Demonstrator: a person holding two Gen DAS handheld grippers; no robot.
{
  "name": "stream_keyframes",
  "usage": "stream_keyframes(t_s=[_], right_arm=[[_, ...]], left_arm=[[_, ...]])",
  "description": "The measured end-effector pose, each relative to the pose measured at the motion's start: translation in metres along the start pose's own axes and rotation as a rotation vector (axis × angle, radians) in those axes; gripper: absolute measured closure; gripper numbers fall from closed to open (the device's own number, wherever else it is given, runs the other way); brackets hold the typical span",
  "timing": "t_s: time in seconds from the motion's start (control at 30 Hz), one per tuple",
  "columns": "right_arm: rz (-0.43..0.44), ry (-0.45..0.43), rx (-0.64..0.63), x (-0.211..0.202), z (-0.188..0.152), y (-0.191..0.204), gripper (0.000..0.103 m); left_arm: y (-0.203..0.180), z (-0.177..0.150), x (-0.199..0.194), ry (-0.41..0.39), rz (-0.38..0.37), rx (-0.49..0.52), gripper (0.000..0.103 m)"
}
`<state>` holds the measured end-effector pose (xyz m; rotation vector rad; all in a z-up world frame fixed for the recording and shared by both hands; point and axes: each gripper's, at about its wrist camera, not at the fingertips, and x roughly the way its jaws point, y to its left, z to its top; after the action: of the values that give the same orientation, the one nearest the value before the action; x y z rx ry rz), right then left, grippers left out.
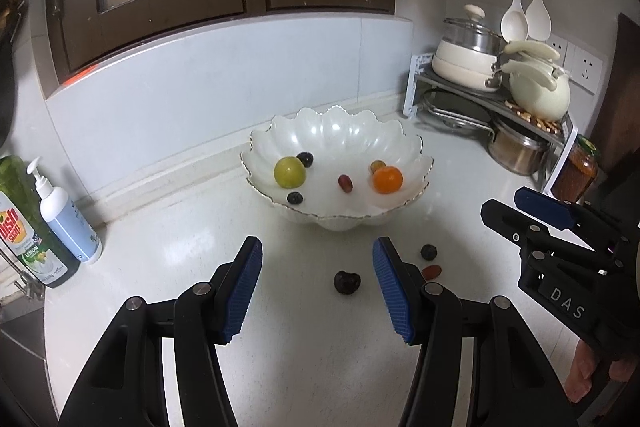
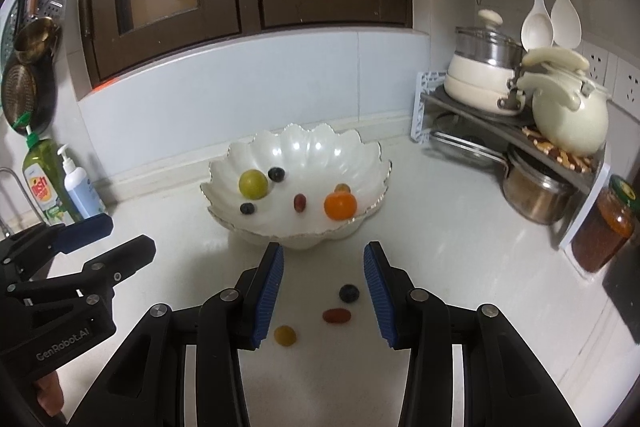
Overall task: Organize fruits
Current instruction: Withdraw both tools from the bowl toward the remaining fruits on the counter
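Kitchen counter (image 1: pixel 168 267): white bowl (image 1: pixel 404 147) part filled, loose fruit lying in front of it.
Left gripper (image 1: pixel 318 283) and right gripper (image 2: pixel 324 291) open, empty; close squarely on dark fruit (image 1: pixel 347 282) and blueberry (image 2: pixel 349 293), squeezing gently.

Glossy bowl (image 1: pixel 336 143), probably ceramic; glossy countertop (image 1: pixel 200 267).

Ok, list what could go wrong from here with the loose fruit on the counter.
1. The dark cherry, blueberry, red oval fruit and small yellow fruit are round, so an off-centre pinch may send one rolling.
2. The left gripper and right gripper, both open, hover side by side over close fruit; they could collide.
3. The bowl sits just ahead; a forward push might nudge it.
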<state>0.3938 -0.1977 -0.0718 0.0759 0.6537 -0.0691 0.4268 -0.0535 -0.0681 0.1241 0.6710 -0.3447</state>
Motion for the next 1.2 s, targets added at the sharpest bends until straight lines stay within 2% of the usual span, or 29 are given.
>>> stream_keyframes(t_s=[0.6,1.2], right_arm=[[-0.002,0.097,0.032,0.029,-0.032,-0.001,0.060],[-0.023,0.177,0.028,0.065,-0.048,-0.007,0.060]], left_arm=[[-0.002,-0.023,0.033,0.069,-0.054,0.045,0.046],[-0.008,-0.035,0.074,0.122,-0.080,0.093,0.046]])
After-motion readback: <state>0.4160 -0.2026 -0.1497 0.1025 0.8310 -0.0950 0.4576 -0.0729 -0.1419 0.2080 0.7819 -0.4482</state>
